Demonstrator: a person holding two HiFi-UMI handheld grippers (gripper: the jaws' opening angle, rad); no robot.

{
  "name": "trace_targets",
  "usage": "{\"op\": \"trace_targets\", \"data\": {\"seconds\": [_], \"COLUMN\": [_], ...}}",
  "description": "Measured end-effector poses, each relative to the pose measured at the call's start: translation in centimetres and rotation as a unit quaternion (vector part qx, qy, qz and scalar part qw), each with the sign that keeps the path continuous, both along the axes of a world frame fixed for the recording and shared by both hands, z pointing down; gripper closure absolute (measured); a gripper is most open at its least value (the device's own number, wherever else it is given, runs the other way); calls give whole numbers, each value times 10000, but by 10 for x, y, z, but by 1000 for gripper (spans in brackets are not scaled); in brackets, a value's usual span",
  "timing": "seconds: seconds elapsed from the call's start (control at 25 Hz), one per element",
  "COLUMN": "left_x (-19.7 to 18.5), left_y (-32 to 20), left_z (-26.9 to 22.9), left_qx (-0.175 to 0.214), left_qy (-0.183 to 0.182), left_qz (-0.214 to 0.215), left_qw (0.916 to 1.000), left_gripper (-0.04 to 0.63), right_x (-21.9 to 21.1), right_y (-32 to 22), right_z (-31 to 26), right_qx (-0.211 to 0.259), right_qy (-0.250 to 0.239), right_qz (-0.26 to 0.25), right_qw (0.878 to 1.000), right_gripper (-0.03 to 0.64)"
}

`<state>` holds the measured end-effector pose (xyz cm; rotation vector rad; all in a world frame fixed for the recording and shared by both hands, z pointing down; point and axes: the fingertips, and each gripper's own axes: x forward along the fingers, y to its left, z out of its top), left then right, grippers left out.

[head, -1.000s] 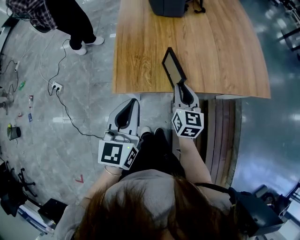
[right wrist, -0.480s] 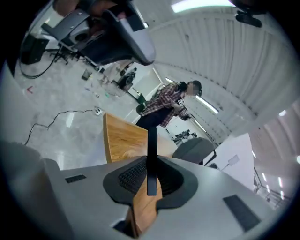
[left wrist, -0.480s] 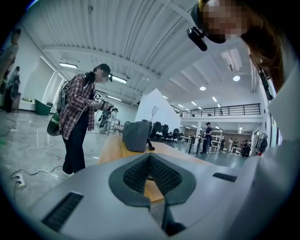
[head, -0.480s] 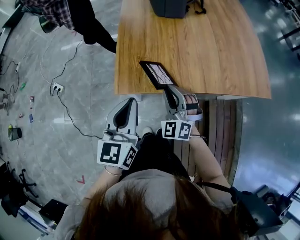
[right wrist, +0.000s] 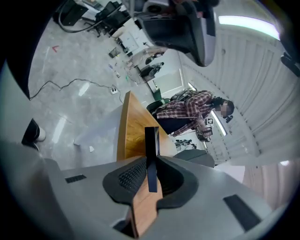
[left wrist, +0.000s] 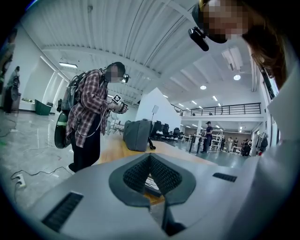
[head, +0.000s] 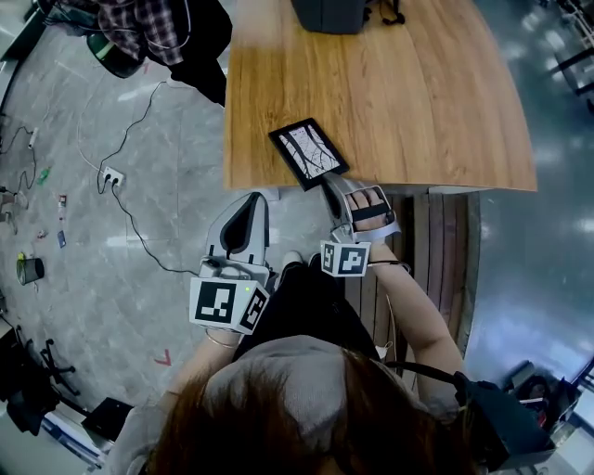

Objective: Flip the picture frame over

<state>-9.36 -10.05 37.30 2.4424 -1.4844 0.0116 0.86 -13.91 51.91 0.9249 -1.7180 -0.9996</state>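
Observation:
The black picture frame [head: 309, 153] lies almost flat at the front edge of the wooden table [head: 427, 102], with its branch drawing facing up. My right gripper [head: 331, 186] is rolled onto its side and shut on the frame's near corner. In the right gripper view the frame [right wrist: 151, 150] shows edge-on, clamped between the pads. My left gripper [head: 249, 211] hangs off the table's front left corner, over the floor. It is shut with nothing in it, and its pads [left wrist: 140, 171] meet at the tip.
A dark grey bag [head: 332, 13] stands at the table's far edge. A person in a plaid shirt [head: 153, 32] stands left of the table. A power strip and cable [head: 111, 173] lie on the grey floor. A slatted bench [head: 436, 250] runs below the table's front right.
The frame went from standing on edge to lying picture side up, shifted left along the table's front edge. My right gripper rolled over with it. The left gripper stayed put.

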Motion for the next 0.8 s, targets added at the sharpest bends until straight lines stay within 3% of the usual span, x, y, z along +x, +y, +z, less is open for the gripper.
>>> {"op": "trace_targets", "data": {"seconds": [0.36, 0.64, 0.8], "left_x": [1, 5, 0], "left_y": [-6, -3, -4], "left_z": [-2, 0, -4], "left_qx": [10, 12, 27], "left_qy": [-60, -74, -51], "left_qz": [29, 23, -18], "left_qw": [10000, 10000, 10000], "left_gripper": [589, 589, 589], "right_x": [2, -7, -17], "right_y": [1, 19, 13], "right_z": [30, 55, 48], "right_qx": [-300, -1052, -1364], "right_qy": [477, 1384, 1139], "right_qz": [186, -672, -387], "right_qw": [9982, 9825, 9833], "right_gripper": [537, 537, 537]}}
